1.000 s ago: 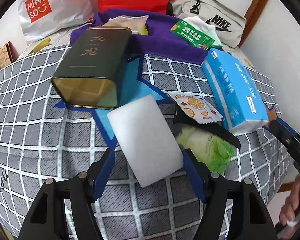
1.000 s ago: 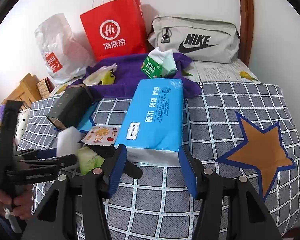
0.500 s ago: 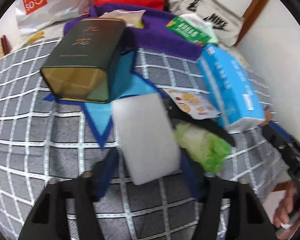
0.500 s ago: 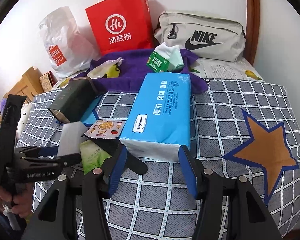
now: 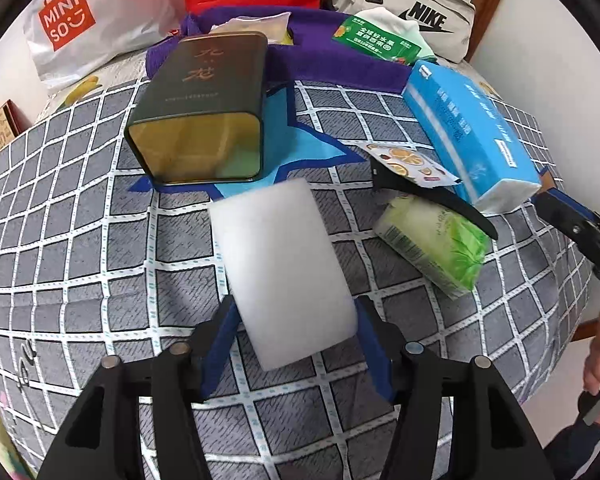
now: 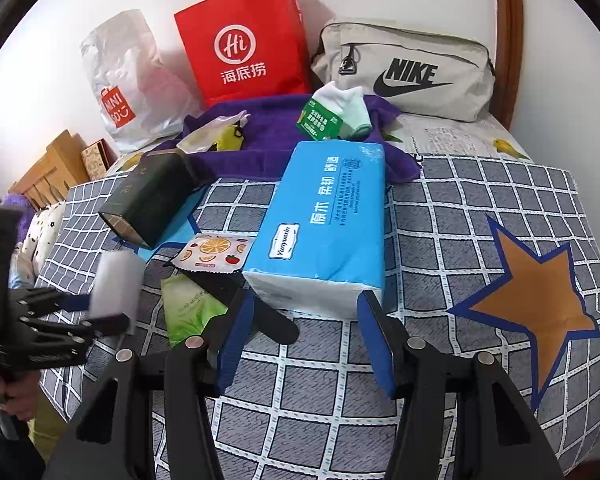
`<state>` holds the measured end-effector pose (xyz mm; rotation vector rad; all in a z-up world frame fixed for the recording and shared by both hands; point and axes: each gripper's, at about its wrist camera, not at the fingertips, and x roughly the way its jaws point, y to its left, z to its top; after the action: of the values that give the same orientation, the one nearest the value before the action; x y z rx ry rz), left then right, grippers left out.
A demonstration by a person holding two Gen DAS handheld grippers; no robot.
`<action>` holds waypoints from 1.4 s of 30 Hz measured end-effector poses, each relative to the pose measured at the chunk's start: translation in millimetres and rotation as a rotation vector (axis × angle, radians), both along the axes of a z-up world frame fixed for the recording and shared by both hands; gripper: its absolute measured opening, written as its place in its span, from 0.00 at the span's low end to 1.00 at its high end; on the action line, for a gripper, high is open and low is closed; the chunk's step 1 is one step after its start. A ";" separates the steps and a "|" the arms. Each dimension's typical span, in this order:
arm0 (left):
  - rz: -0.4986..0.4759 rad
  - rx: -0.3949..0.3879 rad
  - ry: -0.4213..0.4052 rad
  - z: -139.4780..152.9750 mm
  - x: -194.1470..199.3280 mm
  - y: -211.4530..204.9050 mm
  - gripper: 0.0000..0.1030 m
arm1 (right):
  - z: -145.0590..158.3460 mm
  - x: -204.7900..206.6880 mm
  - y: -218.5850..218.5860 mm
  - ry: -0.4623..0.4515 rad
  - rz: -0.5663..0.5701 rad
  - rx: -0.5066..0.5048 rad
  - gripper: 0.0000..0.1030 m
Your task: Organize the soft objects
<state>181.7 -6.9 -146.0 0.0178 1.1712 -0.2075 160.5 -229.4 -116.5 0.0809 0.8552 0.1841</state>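
Here the left gripper point(image 5: 292, 332) has its blue fingers point(image 5: 220, 336) pinched on the white foam sponge block point(image 5: 280, 264), lifted clear for sorting. The right gripper point(image 6: 304, 336) gapes empty, the blue plastic-wrapped tissue pack point(image 6: 324, 228) just ahead. Beyond, a grey checked bedspread point(image 6: 480, 208), then a red paper bag point(image 6: 240, 40) against the wall.

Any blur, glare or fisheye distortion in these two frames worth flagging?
Left wrist: sharp, grid quilt bulges with fisheye, soft reflections in the open tin. Right wrist: white sponge in the left gripper is motion-blurred, the tissue pack crisp; black vignette corners in both.
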 end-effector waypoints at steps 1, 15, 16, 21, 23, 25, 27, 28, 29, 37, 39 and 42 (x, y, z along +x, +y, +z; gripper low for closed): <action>0.005 -0.007 -0.007 -0.9 0.7 -0.5 0.60 | 0.0 -0.4 0.3 0.000 0.003 -0.001 0.52; 0.052 0.038 -0.088 1.1 4.4 -6.2 0.47 | 0.6 -2.8 8.1 0.002 0.031 -0.006 0.52; 0.058 0.043 -0.094 3.4 2.1 -2.7 0.47 | 0.8 -2.5 11.9 0.000 0.042 -0.004 0.52; 0.116 0.083 -0.097 6.5 -1.7 17.7 0.47 | -2.8 -1.1 39.0 0.005 0.123 -0.005 0.52; 0.136 0.058 -0.082 2.5 0.5 29.0 0.48 | -2.8 0.3 56.6 0.000 0.167 -0.012 0.52; 0.143 0.026 -0.076 -0.3 1.3 36.2 0.49 | -0.3 1.1 70.7 -0.021 0.207 -0.038 0.52; 0.138 -0.013 -0.076 -2.6 1.8 40.8 0.49 | 1.7 4.0 88.8 -0.035 0.257 -0.090 0.52; 0.143 -0.029 -0.071 -4.7 2.2 43.3 0.49 | 2.9 6.6 99.3 -0.053 0.290 -0.119 0.52; 0.148 -0.040 -0.068 -6.6 2.7 45.1 0.49 | 3.4 10.0 104.7 -0.061 0.303 -0.135 0.52; 0.147 -0.120 -0.075 -7.2 2.1 54.5 0.49 | -8.6 43.8 124.8 -0.011 0.317 -0.229 0.39; 0.145 -0.130 -0.077 -7.2 2.0 55.2 0.49 | -16.3 46.7 128.2 0.008 0.328 -0.269 0.31; 0.137 -0.134 -0.081 -7.2 1.4 55.6 0.49 | -24.3 48.5 127.0 0.030 0.338 -0.279 0.17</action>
<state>183.1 48.8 -153.2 -0.1699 1.0714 -0.1626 209.0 -102.4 -140.9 -0.3252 0.9138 0.3788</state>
